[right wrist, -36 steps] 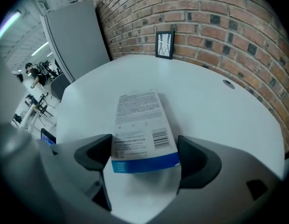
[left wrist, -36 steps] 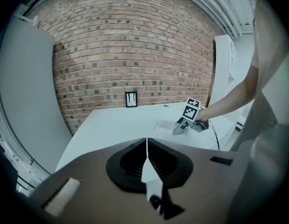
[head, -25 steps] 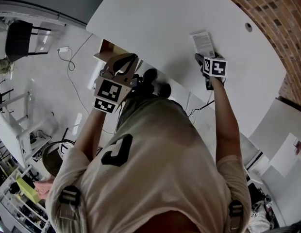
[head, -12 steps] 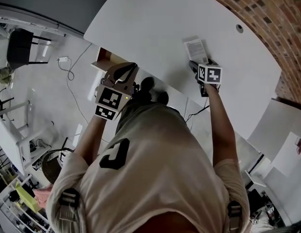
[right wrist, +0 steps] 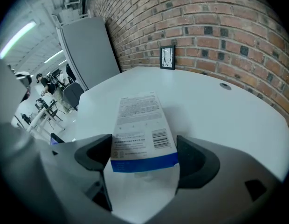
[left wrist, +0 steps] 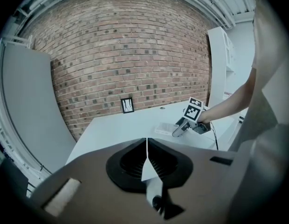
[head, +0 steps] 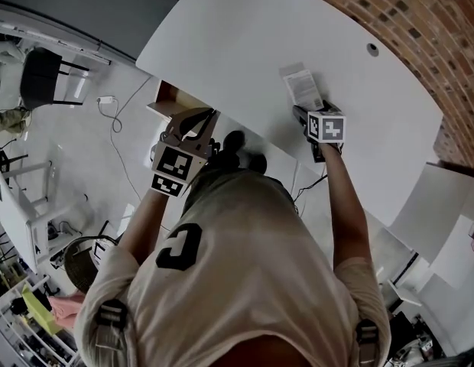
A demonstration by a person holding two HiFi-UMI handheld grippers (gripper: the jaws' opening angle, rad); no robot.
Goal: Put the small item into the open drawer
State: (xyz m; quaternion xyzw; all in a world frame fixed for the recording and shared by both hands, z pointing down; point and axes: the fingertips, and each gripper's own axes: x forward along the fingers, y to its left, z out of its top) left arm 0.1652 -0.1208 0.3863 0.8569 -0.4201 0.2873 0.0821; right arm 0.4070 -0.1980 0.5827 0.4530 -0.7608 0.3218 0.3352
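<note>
Right tool [right wrist: 144, 160], jaws apart, straddles the near end of the box [right wrist: 142, 125], which lies flat on the surface [right wrist: 228, 120] at the tool's 12 o'clock; no clamp yet. Left tool [left wrist: 147, 155], jaws together and empty, hangs by the open drawer [head: 170, 95], at the box's 9 o'clock. Step in hand: grasping. Next move, likely: close squarely on the box, lift, carry to the drawer.

Bright, even indoor light with soft shadows; gripper views show fisheye bending, dark corners, blurred near foreground.
</note>
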